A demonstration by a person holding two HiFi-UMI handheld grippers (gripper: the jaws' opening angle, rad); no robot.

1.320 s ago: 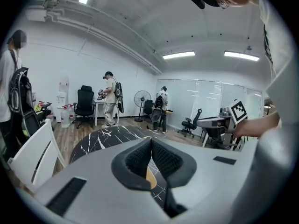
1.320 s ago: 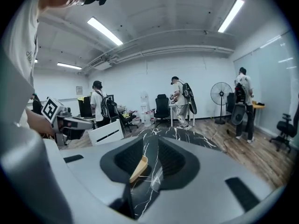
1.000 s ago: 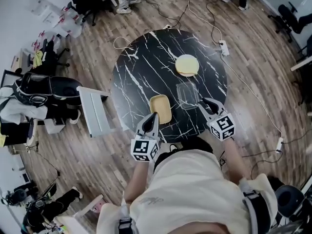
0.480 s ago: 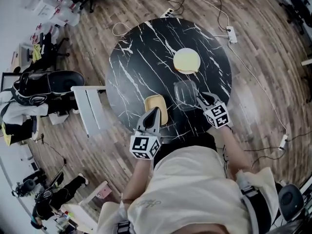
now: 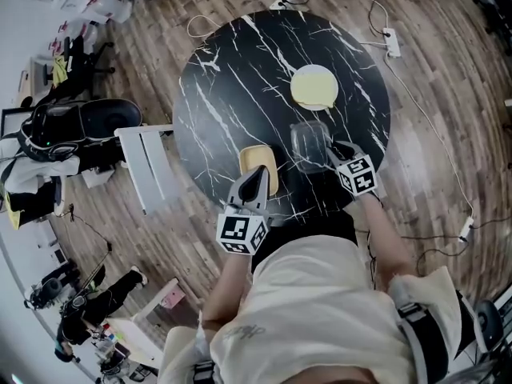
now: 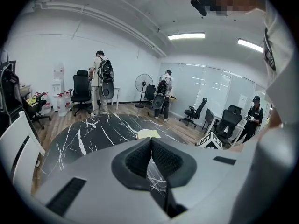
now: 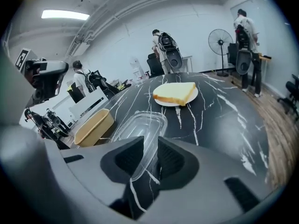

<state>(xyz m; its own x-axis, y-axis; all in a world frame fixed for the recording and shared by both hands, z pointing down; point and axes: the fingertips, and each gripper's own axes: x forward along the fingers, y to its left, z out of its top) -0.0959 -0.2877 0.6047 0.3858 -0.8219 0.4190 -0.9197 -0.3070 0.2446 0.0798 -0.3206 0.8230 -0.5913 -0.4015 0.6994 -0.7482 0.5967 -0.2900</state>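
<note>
Just right of the tan tray (image 7: 93, 126), the clear tray (image 7: 140, 125) lies dead ahead of the right gripper (image 7: 151, 143), long axis in line with the jaws, which stand slightly apart about its near rim; the left gripper (image 6: 150, 141), jaws together and empty, is farther off; no writing is legible.

Clear container (image 7: 140, 122) near end hidden behind right gripper (image 7: 151, 141).

Clear plastic tub (image 7: 140, 127): rectangular w/ rounded corners, empty, lying flat on the near side of the black marble table (image 5: 232, 78), a bit right of center. Its near rim sits btwn the right gripper (image 7: 150, 160) jaws. Tan tub (image 7: 93, 127): oblong, looks empty, flat, just left of it, not touching.
</note>
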